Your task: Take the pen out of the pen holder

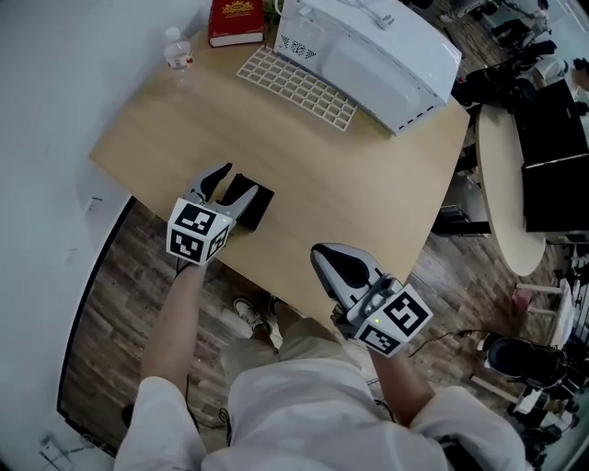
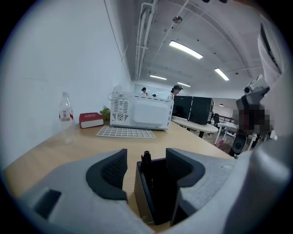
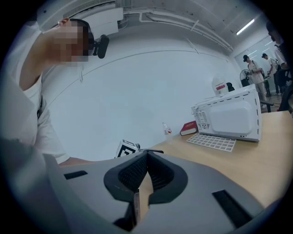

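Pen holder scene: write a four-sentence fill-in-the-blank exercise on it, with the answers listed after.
1. The left gripper has the pen holder between its ____ jaws.
2. The pen stands ____ the pen holder.
3. The right gripper is ____ and holds nothing.
4. The book near the water bottle is ____.
Missing words: open; inside; shut; red.

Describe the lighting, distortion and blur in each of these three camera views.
Head view: even light, no hard shadows on the desk, edges bowed by the wide lens. Left gripper view: heavy fisheye inside a dark round border, ceiling lights glaring, pen holder nearly featureless black. Right gripper view: same fisheye, close fingers soft, wall flat and pale.
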Tool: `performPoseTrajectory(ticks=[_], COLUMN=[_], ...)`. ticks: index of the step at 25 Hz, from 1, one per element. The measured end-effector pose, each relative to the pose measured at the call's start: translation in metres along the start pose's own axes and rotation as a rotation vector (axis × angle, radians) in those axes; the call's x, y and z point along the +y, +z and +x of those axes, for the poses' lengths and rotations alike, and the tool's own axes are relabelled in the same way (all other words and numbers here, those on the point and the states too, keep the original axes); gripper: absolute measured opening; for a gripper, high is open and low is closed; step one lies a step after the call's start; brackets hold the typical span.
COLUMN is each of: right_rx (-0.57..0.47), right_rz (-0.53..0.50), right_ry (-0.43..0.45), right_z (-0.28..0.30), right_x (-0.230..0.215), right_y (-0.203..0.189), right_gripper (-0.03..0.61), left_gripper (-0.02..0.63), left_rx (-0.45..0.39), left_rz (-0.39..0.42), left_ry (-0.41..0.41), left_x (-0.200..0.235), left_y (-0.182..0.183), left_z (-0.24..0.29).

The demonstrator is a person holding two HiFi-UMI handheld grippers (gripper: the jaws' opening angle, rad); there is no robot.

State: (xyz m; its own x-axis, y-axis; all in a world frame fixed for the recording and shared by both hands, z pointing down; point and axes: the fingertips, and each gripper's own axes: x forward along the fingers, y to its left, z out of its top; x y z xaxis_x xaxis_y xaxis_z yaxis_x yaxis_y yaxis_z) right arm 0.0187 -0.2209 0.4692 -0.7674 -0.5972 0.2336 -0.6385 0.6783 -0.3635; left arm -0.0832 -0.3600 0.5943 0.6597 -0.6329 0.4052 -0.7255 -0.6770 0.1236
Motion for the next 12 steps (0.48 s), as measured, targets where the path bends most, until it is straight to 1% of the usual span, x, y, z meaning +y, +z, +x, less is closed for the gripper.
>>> performPoseTrajectory(ticks=[3,7,12], right_rx=[-0.007,-0.021,-0.033], right_rz=[0.002,0.021,0.042], right_ry=[0.008,0.019,0.055], right_z=[-0.002,0.001,0.011], right_x=[-0.001,-0.008,-0.007], right_y=[0.005,0.006,0.002], right_gripper=[0.002,0.002,0.002], left_gripper=[0.229,0.222,0.216], left_rx=[0.023,0.020,0.025], left_rz=[0.014,0.004,0.020], left_ry=[0.016,0.028,0.036], left_x=[0.003,0.006,0.005], left_y=[-0.003,-0.003,-0.004], left_z=[0.004,0.003,0.005])
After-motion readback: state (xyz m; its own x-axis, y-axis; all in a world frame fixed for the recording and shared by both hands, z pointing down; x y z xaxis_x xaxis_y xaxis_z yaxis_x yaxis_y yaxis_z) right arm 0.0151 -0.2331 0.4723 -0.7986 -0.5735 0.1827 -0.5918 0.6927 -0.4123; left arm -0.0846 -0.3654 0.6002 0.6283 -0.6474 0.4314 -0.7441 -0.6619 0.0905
